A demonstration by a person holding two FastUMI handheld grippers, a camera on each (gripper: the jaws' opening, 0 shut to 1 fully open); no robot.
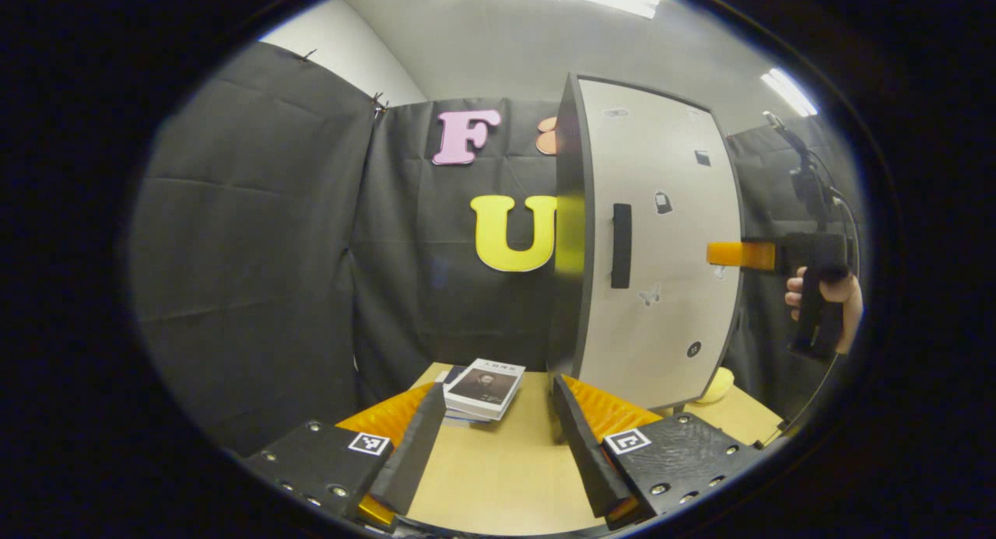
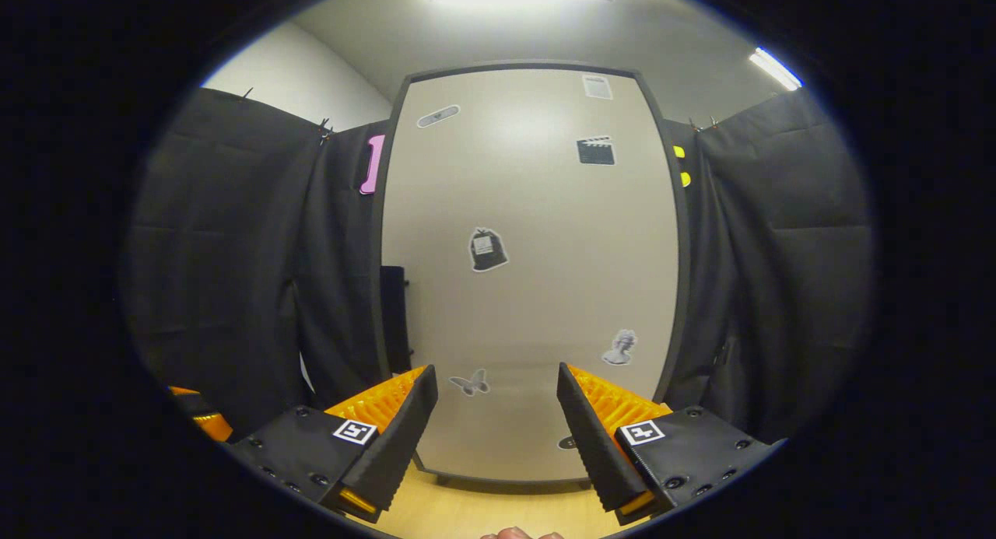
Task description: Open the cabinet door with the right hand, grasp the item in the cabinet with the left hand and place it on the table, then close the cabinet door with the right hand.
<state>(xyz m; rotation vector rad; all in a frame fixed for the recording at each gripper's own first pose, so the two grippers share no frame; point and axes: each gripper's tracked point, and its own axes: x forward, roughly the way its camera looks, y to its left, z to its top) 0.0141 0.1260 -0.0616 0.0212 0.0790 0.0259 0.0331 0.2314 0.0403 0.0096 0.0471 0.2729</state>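
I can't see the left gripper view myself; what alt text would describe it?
A tall pale cabinet with a dark handle stands shut on a wooden table, with a book lying beside it. The left gripper hangs open over the table, and a hand holds the right gripper at the cabinet's far side.

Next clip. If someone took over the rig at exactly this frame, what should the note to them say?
Left gripper: tongs open, empty, low over the table.
Right gripper: tongs open, empty, facing the cabinet door; I cannot tell whether it touches.
Things: the door looks shut and its handle is free. Books lie on the table beside the cabinet.
Done: probably the item is out and the door closed, if the books are that item.
Left: confirm that the door is fully shut, then back off.
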